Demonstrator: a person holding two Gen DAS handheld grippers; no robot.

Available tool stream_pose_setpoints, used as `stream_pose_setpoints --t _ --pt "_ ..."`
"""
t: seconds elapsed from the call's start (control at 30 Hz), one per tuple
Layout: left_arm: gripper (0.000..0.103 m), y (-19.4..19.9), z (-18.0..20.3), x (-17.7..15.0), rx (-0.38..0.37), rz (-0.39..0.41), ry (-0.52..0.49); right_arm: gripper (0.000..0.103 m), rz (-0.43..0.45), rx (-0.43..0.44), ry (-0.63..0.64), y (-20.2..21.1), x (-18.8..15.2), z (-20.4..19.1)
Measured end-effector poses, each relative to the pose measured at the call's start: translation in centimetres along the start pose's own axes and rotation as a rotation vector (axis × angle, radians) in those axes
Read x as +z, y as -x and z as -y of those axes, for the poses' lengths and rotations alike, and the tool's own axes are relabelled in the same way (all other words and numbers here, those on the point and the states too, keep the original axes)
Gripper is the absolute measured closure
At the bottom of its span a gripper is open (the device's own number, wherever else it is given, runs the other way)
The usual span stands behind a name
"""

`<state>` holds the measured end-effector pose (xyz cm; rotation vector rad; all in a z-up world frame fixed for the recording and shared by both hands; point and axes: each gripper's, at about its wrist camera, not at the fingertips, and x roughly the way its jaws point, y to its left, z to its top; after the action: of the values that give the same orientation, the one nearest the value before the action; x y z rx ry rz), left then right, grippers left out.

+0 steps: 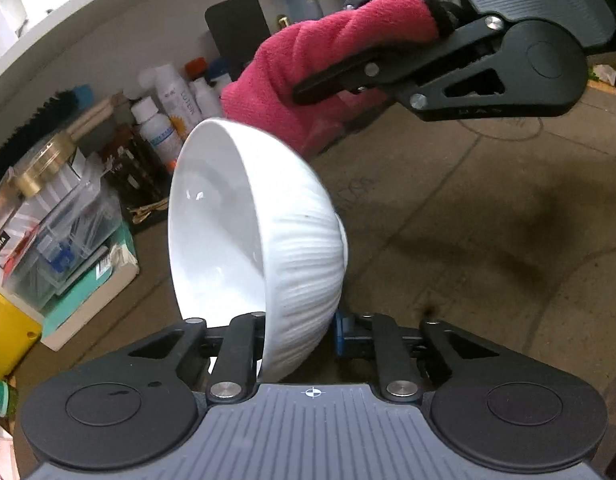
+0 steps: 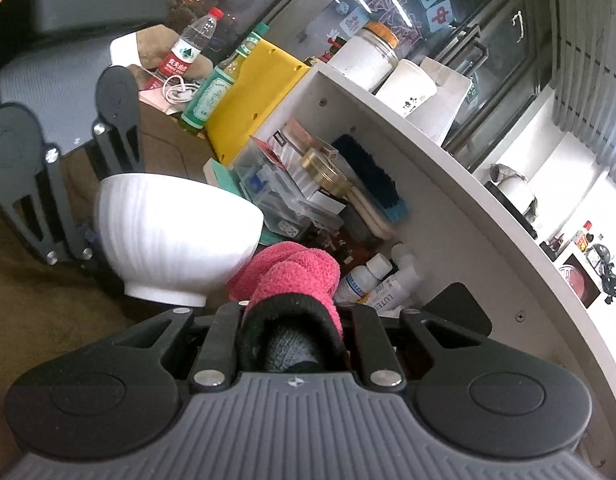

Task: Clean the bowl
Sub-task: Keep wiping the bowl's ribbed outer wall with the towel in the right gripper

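Note:
A white ribbed bowl (image 1: 268, 240) is lifted off the brown tabletop and tipped on its side, its opening facing left in the left wrist view. My left gripper (image 1: 294, 332) is shut on the bowl's rim, one finger inside and one against the outer wall. My right gripper (image 1: 328, 48) comes in from the upper right, shut on a bunched pink cloth (image 1: 308, 60). From the right wrist, the cloth (image 2: 292, 268) sticks out past my right gripper (image 2: 292, 312), close beside the outer wall of the bowl (image 2: 176, 232) near its foot. Whether they touch I cannot tell. The left gripper (image 2: 80, 248) holds the bowl from the left.
A curved white shelf (image 2: 448, 152) runs behind. Under it stand small bottles (image 1: 164, 120), clear plastic boxes (image 1: 56, 224), a dark brush (image 2: 372, 180) and a yellow box (image 2: 256, 96). A water bottle (image 2: 192, 44) and a green bottle (image 2: 216, 88) stand farther back. The brown tabletop (image 1: 488, 220) spreads right.

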<state>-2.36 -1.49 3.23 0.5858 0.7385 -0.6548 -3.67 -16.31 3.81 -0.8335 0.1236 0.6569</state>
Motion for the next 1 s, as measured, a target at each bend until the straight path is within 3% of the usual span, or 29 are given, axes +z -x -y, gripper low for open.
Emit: stream_pose_setpoints --t 0.23,0.5,0.73,0.87,1.0 --pt "0.084 0.4 0.0 -0.3 -0.045 -0.003 0.043 0.087 0.048 0.085 0.070 1.8 0.4 -1.9" --pt "0.083 0.7 0.4 -0.5 -0.061 -0.010 0.047 0.087 0.140 0.353 0.157 7.7 2.5 -5.2" --pt "0.085 0.5 -0.1 -0.5 -0.075 -0.003 0.064 0.087 0.100 0.223 0.065 4.6 2.9 -2.3" --pt "0.086 0.8 -0.5 -0.5 -0.088 0.006 0.079 0.087 0.014 0.102 0.017 1.1 2.0 0.1" --pt "0.086 1.0 -0.5 -0.5 -0.111 0.012 0.088 0.087 -0.062 0.061 -0.024 -1.4 0.6 1.2"
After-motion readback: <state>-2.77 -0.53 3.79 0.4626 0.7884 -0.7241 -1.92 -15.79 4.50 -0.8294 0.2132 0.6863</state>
